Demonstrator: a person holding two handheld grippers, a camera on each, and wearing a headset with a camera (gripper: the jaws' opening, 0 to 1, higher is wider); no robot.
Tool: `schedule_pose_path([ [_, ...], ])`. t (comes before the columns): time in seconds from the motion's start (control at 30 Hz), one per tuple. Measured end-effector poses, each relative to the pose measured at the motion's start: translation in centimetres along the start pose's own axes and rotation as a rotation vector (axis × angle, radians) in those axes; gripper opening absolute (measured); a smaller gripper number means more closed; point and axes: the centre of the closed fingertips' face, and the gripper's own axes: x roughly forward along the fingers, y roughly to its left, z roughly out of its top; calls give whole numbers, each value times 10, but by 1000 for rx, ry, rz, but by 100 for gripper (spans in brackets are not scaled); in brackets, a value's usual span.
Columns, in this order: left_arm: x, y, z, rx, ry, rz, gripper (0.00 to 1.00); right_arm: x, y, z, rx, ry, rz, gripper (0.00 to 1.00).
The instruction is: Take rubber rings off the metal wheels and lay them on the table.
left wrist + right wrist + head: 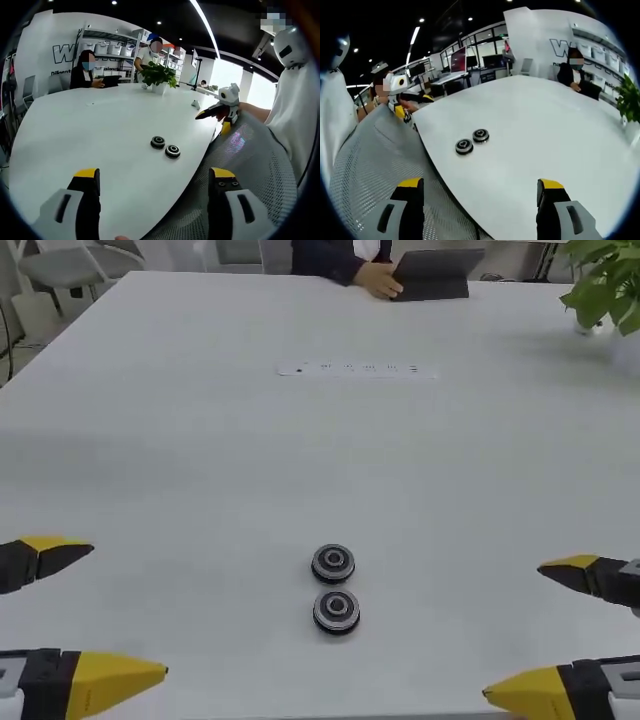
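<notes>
L gripper [129,611], R gripper [512,630] jaws apart; wheels [336,609] between; plant [602,285] far corner.

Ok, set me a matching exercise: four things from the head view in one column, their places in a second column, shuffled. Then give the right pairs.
Things:
1. metal wheels
2. potted plant
3. dark laptop
4. left gripper

Places:
A. far right corner
B. low left, jaws open
C. near edge, centre, one just behind the other
D. far edge, beside a person's hand

Pairs: 1-C, 2-A, 3-D, 4-B.
</notes>
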Motion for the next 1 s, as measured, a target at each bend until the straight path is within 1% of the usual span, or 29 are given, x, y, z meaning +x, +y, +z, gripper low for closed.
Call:
schedule_pose_path([
  [0.1,1,-1,2,9,1,-6,88,0,0,1,-6,2,2,93],
  [0.2,1,-2,6,6,-9,-18,88,1,0,3,-10,0,4,93],
  [0.33,2,-4,11,19,-18,-31,88,2,0,5,-23,4,9,93],
  [0.5,4,-6,16,42,-11,-46,89,4,-1,10,-38,3,13,92],
  [0.57,6,-7,20,44,-14,-50,89,4,-1,12,-45,2,15,92],
  [0.63,8,-11,24,51,-29,-68,91,5,-1,15,-53,1,19,92],
  [0.67,9,-12,29,59,-43,-77,91,5,-1,17,-57,0,21,92],
  [0.77,10,-12,39,82,-80,-71,89,8,1,21,-82,7,33,90],
  [0.83,11,-12,45,98,-99,-69,89,10,2,25,-95,7,36,90],
  [1.0,13,-14,53,135,-94,-78,91,12,2,33,-113,-3,45,89],
])
